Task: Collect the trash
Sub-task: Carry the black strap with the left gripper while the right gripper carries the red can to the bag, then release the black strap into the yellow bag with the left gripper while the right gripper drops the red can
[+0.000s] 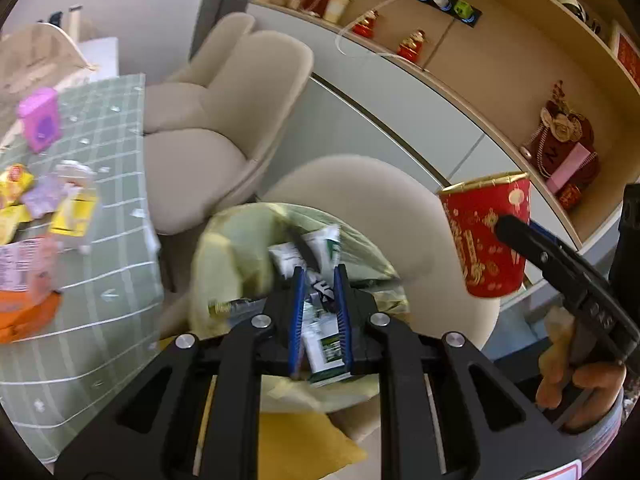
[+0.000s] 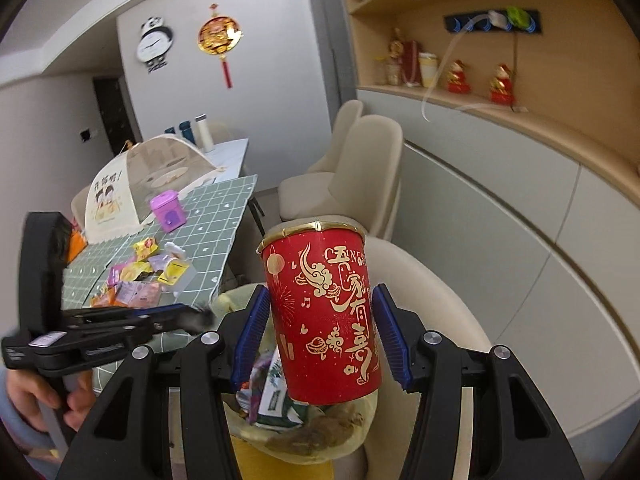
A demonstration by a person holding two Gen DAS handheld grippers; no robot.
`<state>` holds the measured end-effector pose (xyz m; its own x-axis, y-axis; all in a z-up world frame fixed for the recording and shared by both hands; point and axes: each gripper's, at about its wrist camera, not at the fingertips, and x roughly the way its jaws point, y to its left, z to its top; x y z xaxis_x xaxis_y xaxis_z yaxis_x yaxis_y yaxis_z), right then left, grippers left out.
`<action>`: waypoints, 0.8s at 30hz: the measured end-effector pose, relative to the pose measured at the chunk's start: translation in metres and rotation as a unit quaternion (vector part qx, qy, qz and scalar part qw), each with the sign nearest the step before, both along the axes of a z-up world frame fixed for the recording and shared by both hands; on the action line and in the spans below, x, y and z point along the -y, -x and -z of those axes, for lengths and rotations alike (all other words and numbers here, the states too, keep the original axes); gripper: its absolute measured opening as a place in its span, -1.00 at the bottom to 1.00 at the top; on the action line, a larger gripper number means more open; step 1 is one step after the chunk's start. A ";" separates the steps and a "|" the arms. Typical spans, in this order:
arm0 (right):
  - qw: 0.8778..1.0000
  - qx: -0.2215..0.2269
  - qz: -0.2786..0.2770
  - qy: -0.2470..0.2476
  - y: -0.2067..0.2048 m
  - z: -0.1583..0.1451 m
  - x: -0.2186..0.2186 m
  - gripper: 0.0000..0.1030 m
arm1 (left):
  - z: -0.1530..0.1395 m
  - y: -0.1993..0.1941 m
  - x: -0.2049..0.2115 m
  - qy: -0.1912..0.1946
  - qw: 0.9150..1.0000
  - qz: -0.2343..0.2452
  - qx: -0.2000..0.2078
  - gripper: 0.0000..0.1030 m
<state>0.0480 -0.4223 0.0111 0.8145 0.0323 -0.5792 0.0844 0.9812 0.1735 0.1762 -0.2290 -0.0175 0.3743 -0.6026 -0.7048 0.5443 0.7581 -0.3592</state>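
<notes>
Right gripper clamps the red cup, tilted over the bag below. The left view alone shows the left gripper narrow, pinching the white-green wrapper.

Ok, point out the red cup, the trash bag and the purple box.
red cup point(image 2: 324, 316), right wrist view, middle of its side.
trash bag point(image 1: 228, 264), left wrist view, left wall.
purple box point(image 1: 40, 120), left wrist view, front face.

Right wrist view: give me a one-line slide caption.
Right gripper carries a red paper cup above the pale trash bag, with the left gripper alongside.
</notes>
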 end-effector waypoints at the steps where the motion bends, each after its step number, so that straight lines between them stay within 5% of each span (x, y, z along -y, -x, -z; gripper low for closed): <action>1: 1.000 -0.002 0.003 -0.007 0.001 0.004 0.003 -0.02 | 0.003 -0.003 0.006 0.001 1.000 0.005 -0.006 -0.64; 3: 1.000 -0.005 0.005 -0.016 0.003 0.009 0.006 -0.02 | 0.006 -0.008 0.014 -0.002 1.000 0.007 -0.015 -0.44; 15: 0.996 -0.043 -0.053 -0.065 -0.043 0.057 -0.027 -0.02 | -0.020 -0.001 -0.043 -0.002 0.999 -0.051 0.007 -0.40; 20: 0.986 -0.093 -0.131 -0.053 -0.080 0.099 -0.076 -0.02 | -0.025 0.006 -0.087 -0.018 0.996 -0.089 0.014 -0.40; 24: 0.977 -0.157 -0.142 -0.018 -0.101 0.134 -0.093 -0.02 | -0.030 0.011 -0.133 -0.021 0.990 -0.138 0.018 -0.40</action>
